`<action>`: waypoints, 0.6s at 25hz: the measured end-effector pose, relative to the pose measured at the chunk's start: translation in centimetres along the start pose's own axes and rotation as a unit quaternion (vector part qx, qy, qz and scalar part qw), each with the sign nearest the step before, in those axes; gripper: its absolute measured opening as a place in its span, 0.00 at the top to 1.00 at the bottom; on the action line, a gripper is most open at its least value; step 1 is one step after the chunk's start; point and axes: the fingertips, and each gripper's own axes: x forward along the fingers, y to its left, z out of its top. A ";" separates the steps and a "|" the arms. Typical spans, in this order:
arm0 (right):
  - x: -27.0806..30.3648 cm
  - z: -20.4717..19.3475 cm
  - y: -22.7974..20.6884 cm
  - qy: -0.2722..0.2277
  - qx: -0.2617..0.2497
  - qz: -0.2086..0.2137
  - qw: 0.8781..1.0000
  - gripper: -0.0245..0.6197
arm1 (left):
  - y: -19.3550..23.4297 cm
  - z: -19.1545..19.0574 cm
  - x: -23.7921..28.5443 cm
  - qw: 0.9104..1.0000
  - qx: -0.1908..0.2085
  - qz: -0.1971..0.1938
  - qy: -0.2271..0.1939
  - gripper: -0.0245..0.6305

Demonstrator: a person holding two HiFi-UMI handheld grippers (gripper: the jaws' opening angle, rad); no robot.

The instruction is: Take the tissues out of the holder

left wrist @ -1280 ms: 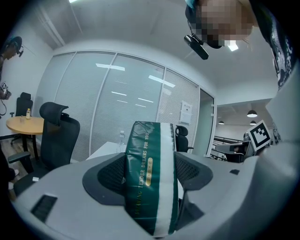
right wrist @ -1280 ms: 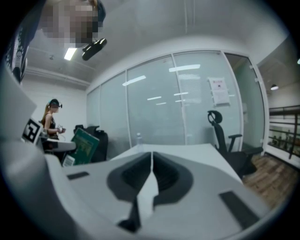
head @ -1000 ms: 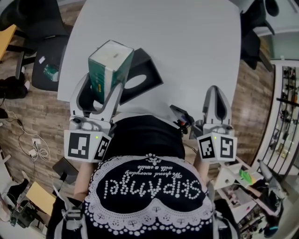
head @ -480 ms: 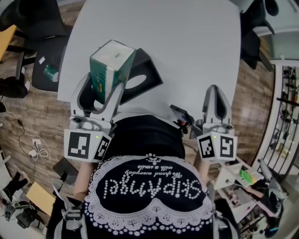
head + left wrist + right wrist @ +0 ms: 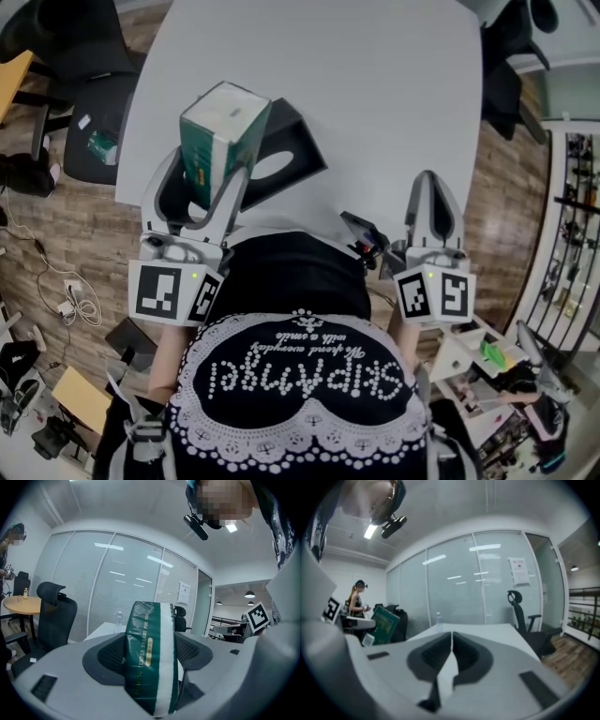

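**Head view.** White table (image 5: 375,103), round-cornered, seen from above. The black tissue holder (image 5: 292,141) lies on its near-left part. A pale oval in the holder's top is probably the slot, though the angle is too steep to be sure. The left hand-held gripper (image 5: 204,183) is raised over the table's near-left edge and clamps a green tissue pack (image 5: 223,131) by its lower end. The pack is tilted, white top face up, and overlaps the holder's left side in this view. The right hand-held gripper (image 5: 428,187) hangs well apart at the near-right edge.

**Left gripper view.** Both jaws press against the flanks of the green-and-white pack, which stands on end between them, outside the holder. An office chair (image 5: 56,620) stands behind at the left.

**Right gripper view.** Jaws pressed together, tip to tip, nothing between them. The green pack shows far left, and the white table lies beyond the jaws.
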 end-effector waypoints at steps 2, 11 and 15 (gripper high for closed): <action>0.0 0.0 0.1 0.000 0.000 0.000 1.000 0.91 | 0.0 0.0 0.0 1.000 0.000 0.001 0.000 0.44; 0.0 0.2 0.0 -0.002 0.001 0.000 1.000 0.91 | 0.1 0.1 0.0 1.000 -0.001 0.002 -0.001 0.44; 0.0 0.1 0.1 0.001 -0.002 0.002 1.000 0.91 | 0.1 0.0 0.0 1.000 -0.001 0.002 0.000 0.44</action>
